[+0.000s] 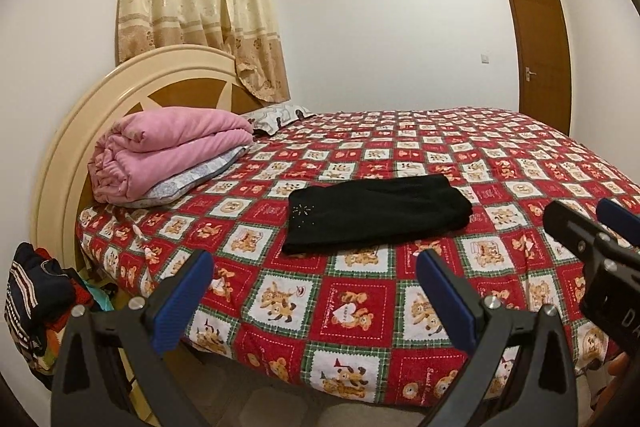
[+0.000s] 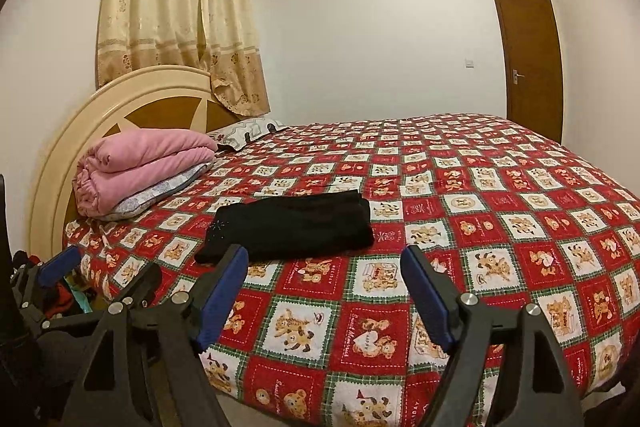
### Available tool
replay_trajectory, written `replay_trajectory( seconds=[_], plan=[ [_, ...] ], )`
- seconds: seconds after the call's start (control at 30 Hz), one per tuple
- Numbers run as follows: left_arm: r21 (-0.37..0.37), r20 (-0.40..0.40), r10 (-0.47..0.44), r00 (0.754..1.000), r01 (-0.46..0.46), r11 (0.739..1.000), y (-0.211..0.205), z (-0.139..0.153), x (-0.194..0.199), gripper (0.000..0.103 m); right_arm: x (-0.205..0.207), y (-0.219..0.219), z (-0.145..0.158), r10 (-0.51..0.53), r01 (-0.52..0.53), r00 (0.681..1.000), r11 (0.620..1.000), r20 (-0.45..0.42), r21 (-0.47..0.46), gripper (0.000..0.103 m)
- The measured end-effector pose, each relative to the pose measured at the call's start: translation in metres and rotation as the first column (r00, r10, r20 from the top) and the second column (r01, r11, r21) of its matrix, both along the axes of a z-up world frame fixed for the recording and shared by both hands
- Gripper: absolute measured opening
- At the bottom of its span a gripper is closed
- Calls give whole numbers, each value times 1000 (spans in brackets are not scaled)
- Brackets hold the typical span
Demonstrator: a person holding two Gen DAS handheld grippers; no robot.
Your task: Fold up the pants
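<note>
The left gripper (image 1: 314,283) and the right gripper (image 2: 324,281) each have black angular plastic frames, round silver screws, and ribbed blue rubber pads (image 1: 448,297).

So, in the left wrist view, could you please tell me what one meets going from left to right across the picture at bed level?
Pile of clothes on the floor → pink folded blanket → black folded pants → right gripper at the right edge.
</note>
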State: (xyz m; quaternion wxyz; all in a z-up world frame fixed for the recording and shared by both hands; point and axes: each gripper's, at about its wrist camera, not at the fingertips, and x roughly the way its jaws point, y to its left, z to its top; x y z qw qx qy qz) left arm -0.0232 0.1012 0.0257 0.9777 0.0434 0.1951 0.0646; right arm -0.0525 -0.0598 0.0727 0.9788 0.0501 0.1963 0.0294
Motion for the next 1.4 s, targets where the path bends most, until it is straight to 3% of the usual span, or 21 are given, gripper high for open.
replay_trajectory(
  seconds=[1.4],
  plan=[
    [1, -7, 3, 1000, -3, 1000, -2, -3, 0, 103, 2, -2, -1, -2, 2, 1000, 1000, -12, 15, 80]
  ],
)
